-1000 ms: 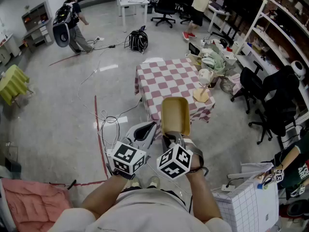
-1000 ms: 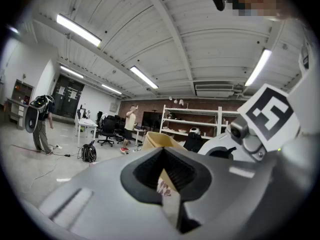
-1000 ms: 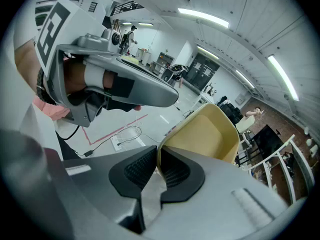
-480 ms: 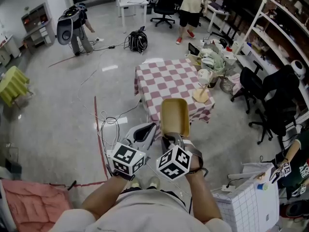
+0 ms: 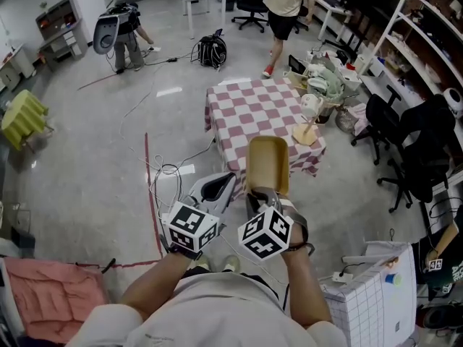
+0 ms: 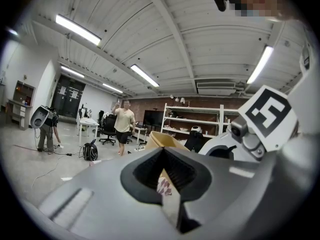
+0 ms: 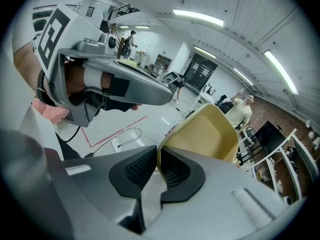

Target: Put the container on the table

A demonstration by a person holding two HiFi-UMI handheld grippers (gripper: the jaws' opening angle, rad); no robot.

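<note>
A tan, tub-shaped container (image 5: 268, 163) hangs in the air in front of me, with my right gripper (image 5: 262, 195) shut on its near rim. In the right gripper view the rim of the container (image 7: 210, 134) sits pinched between the pads of that gripper (image 7: 158, 167). The table (image 5: 249, 110), under a red-and-white checked cloth, stands on the floor beyond and below the container. My left gripper (image 5: 217, 188) is just left of the container, jaws together and holding nothing. Past the tip of the left gripper (image 6: 164, 181) I see the container (image 6: 165, 140).
A white cup-like object (image 5: 309, 107) and a wooden stand (image 5: 307, 134) sit at the table's right edge. Cables (image 5: 168, 173) and a red tape line (image 5: 149, 194) lie on the floor to the left. Black office chairs (image 5: 409, 139) stand at the right. A person (image 5: 282, 6) walks behind the table.
The right gripper keeps its hold on the container, which stays in about the same place. The person in the pale shirt has walked closer behind the table.
</note>
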